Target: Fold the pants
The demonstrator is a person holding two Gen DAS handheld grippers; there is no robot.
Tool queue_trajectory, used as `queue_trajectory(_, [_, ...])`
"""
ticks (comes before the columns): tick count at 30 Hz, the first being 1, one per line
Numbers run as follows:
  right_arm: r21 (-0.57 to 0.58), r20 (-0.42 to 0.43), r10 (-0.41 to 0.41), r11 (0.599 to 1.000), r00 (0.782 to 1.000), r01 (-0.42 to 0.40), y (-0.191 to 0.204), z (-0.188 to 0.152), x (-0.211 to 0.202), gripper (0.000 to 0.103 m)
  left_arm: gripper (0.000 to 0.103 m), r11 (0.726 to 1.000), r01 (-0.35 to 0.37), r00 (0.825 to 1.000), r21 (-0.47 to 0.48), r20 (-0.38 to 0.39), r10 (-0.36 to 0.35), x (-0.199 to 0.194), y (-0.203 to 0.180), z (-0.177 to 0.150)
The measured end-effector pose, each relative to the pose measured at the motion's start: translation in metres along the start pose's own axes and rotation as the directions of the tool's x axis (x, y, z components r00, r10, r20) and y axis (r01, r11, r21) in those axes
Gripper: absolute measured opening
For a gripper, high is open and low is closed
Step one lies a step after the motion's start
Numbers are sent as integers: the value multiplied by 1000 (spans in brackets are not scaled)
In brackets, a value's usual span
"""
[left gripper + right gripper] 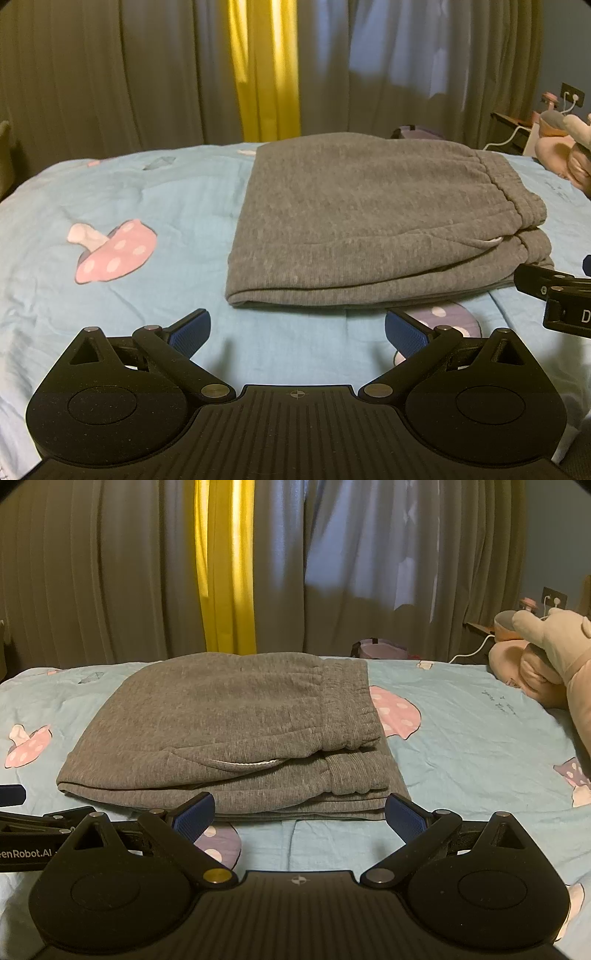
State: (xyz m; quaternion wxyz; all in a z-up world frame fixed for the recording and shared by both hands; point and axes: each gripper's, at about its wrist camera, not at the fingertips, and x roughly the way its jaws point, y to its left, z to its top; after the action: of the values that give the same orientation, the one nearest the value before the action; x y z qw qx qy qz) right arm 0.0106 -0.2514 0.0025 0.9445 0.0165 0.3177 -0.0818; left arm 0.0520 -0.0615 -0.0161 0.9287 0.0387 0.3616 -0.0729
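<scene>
On the light-blue mushroom-print bedspread (155,192) our grey sweatpants (354,221) lie folded into a thick, soft stack, its elastic waistband (347,709) toward the right and its rounded fold toward the left. We judge the knit light, limp and not slippery, so any lift should pinch all the layers together at the near edge, or they will sag and slide apart. Our left gripper (297,332) and right gripper (299,814) both stand just short of that edge, jaws spread wide and holding nothing.

Left gripper (297,332) and right gripper (300,814), matte black ribbed housings, round pivot discs, brass-coloured pins, blue textured finger pads (194,812), white crosshair marking
</scene>
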Motion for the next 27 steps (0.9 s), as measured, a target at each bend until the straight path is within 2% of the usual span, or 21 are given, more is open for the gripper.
queue_trajectory(27, [22,-11,-8,1000,1000,8,-2,-1,2,99,103,1000,-4,1000,-5,-5,4,1,1,-1])
